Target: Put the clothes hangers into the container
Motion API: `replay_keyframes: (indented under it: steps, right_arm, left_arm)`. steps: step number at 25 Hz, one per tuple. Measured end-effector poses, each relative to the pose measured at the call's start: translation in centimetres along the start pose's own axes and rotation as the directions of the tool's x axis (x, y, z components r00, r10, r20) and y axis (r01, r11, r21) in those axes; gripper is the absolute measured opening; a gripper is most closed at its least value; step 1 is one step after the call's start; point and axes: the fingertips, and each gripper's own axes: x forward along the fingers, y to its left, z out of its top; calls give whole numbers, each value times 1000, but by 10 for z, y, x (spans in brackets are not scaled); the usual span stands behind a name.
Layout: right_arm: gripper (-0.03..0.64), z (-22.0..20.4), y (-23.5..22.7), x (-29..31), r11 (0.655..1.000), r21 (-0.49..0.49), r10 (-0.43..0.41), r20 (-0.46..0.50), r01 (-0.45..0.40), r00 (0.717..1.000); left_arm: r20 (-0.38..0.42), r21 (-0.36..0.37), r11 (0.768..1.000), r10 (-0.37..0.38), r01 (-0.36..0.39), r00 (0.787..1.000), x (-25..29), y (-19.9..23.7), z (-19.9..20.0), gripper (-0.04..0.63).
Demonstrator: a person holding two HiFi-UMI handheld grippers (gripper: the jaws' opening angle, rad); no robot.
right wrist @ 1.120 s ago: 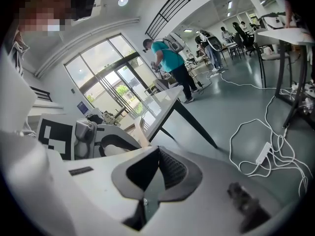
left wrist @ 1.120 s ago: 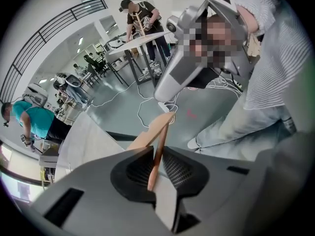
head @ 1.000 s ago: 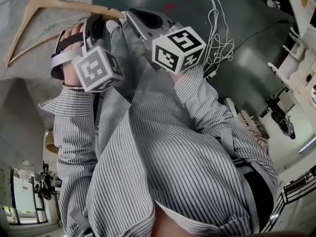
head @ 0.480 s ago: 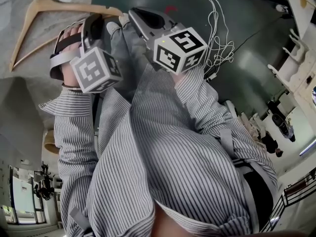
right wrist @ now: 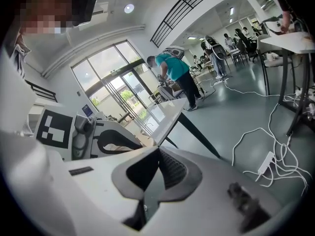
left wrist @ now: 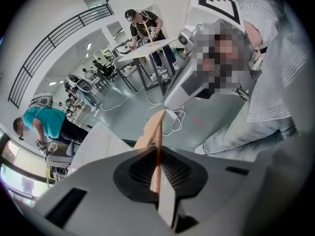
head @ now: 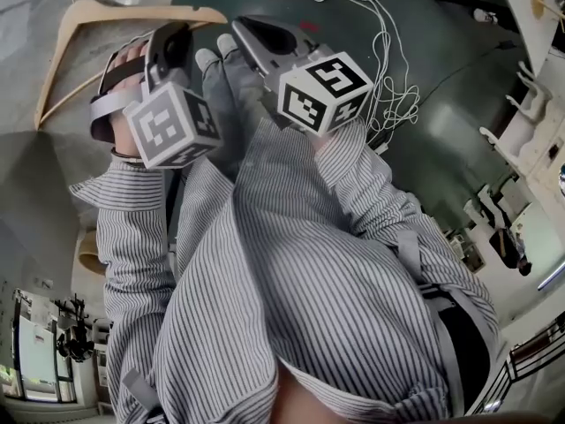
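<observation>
Left gripper (left wrist: 156, 156): jaws closing on the wooden hanger (head: 132, 12), with a thin bar of it between the pads and both pads on the wood. In the head view the rest of the hanger spreads up and left of that gripper, over a grey surface. Right gripper (right wrist: 157, 150) sits just beside the left one, jaws together, nothing between them. White cables (head: 380, 34) lie looped on the green floor further right.
</observation>
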Motion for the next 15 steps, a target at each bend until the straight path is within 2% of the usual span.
replay_keyframes:
  steps: [6, 12, 15]
  right_arm:
    - [15, 19, 14, -4, 999, -42, 34, 23, -33, 999]
    - [15, 38, 37, -8, 995, -67, 73, 48, -70, 996]
    - [15, 50, 55, -7, 989, -118, 94, 58, -86, 994]
  left_arm:
    - [20, -39, 998, 41, -40, 999, -21, 8, 5, 35]
    - [54, -96, 987, 132, -126, 990, -55, 33, 11, 35]
    - [69, -129, 978, 176, -166, 982, -73, 45, 11, 34]
